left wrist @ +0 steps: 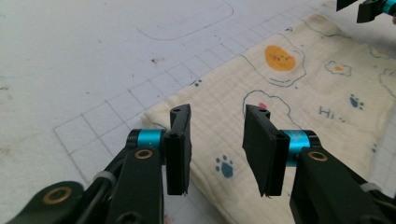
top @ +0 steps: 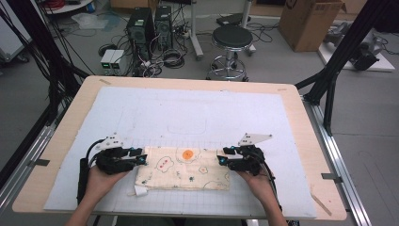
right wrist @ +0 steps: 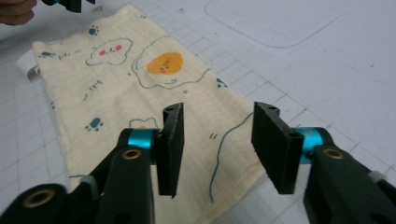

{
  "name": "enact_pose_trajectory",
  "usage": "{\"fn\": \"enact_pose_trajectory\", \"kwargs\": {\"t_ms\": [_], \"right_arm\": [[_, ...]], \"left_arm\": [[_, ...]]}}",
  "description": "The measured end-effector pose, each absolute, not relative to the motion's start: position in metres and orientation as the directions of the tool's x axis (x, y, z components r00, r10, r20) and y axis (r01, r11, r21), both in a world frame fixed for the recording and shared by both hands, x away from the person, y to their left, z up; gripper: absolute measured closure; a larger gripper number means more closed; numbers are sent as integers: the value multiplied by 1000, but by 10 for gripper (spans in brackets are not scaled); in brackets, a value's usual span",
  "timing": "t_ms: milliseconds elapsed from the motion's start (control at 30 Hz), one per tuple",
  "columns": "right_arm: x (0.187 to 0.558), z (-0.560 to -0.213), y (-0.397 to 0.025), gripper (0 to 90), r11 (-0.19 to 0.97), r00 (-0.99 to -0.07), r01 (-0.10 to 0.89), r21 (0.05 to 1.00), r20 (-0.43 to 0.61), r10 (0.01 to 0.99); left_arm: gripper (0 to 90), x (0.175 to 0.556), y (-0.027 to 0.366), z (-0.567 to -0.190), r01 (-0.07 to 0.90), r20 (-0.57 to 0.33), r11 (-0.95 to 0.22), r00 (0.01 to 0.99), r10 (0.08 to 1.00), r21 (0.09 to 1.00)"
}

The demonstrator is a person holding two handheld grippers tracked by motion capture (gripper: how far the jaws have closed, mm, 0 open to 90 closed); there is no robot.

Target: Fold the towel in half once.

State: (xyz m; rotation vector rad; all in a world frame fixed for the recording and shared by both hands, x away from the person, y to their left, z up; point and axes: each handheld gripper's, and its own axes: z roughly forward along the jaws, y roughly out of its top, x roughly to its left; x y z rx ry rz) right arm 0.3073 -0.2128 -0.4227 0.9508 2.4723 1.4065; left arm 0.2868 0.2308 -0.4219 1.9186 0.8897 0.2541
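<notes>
**Grippers poised at both ends of a folded cloth**

Forearms enter the high view from six o'clock, each hand wrapped around a black two-jaw gripper. The left gripper (top: 139, 159) sits at the nine o'clock end of the cream folded cotton cloth printed with fried eggs, clouds and paw marks (top: 186, 168), pointing toward three o'clock. The right gripper (top: 221, 160) sits at the cloth's three o'clock end, pointing toward nine o'clock, so the two face each other across the fabric. A grey three-cornered plate rides on top of each one, and a black cable trails back along each wrist.

In the left gripper view the left gripper (left wrist: 219, 154) has its jaws standing well apart with nothing between them, hanging over the cloth's (left wrist: 299, 98) near corner; whether the tips touch the fabric cannot be told. In the right gripper view the right gripper (right wrist: 224, 149) also has its jaws wide apart and empty, above the cloth's (right wrist: 140, 88) edge.

The cloth lies flat as a long rectangle on the white gridded mat (top: 188, 117) that covers the pale wooden table (top: 301, 108), toward the table's six o'clock edge. A small white tag (top: 140, 190) juts from the cloth's seven o'clock corner. An orange egg yolk print (top: 188, 154) shows near its twelve o'clock edge.
</notes>
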Motion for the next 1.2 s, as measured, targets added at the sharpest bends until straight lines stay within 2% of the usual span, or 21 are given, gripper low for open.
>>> {"fn": "enact_pose_trajectory", "kwargs": {"t_ms": [100,467,833,1200], "right_arm": [[303,-421,-214,445,351,-782,455,819,180,596],[290,-422,-220,312,333,-771,454,826,178,612],[287,-420,-224,277,322,-766,444,836,168,621],[285,-421,-218,265,349,-772,446,824,158,616]], "left_arm": [[569,281,234,-421,469,-180,-269,712,678,841],[472,271,237,-419,432,-143,-278,721,678,858],[415,273,236,-421,427,-123,-282,708,696,859],[409,273,237,-420,418,-113,-283,707,698,863]]}}
